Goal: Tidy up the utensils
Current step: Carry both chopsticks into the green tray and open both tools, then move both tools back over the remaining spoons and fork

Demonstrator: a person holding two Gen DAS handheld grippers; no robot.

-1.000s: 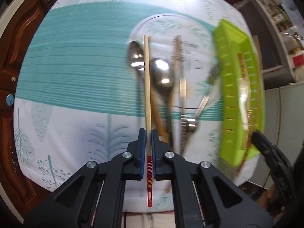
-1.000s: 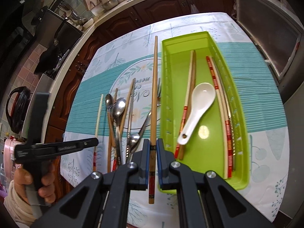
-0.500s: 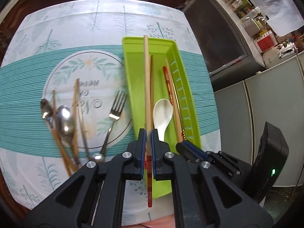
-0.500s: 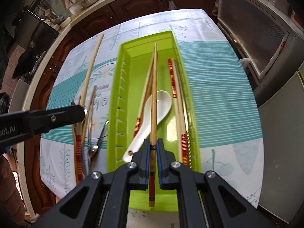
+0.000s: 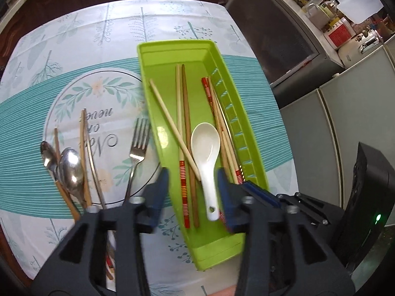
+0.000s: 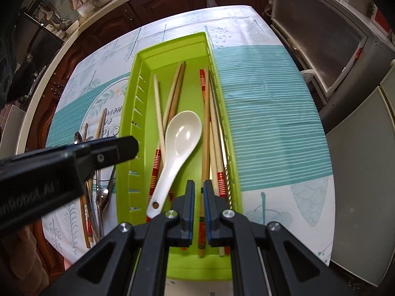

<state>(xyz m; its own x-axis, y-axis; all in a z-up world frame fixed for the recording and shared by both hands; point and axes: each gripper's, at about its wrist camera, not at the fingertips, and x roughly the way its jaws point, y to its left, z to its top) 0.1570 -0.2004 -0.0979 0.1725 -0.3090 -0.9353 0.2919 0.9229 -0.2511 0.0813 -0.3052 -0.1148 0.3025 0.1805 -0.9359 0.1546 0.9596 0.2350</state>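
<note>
A green plastic tray [image 5: 158,56] on the desk holds several chopsticks and a white ceramic spoon [image 5: 206,148]. The left hand-held gripper [image 5: 192,185] hangs over the tray's near end, jaws opening with nothing pinched between them. The right hand-held gripper [image 6: 199,197] pinches one chopstick [image 6: 205,135] lying along the tray. A fork [image 5: 138,148], metal spoons [image 5: 70,167] and more chopsticks lie on the tablecloth [image 5: 74,37] left of the tray.
</note>
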